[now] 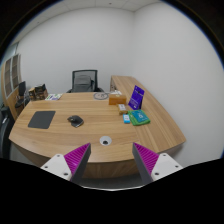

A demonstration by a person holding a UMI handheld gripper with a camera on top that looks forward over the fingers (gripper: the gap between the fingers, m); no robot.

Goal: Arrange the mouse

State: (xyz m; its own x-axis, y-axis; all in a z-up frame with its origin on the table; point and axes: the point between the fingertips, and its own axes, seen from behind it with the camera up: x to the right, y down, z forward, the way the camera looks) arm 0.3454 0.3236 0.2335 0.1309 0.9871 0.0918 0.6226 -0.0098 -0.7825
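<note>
A dark mouse (75,121) lies on the wooden table (100,150), just right of a dark grey mouse mat (41,119). My gripper (113,161) is open and empty, held well back from the table's near edge. Its two purple pads (77,159) stand wide apart, and the mouse is far beyond the fingers, a little left of the middle.
A round cable port (106,141) sits in the table ahead of the fingers. A purple card (136,97) and teal books (139,117) lie on the right. A black office chair (84,79) stands at the far side, with small items (101,96) near it.
</note>
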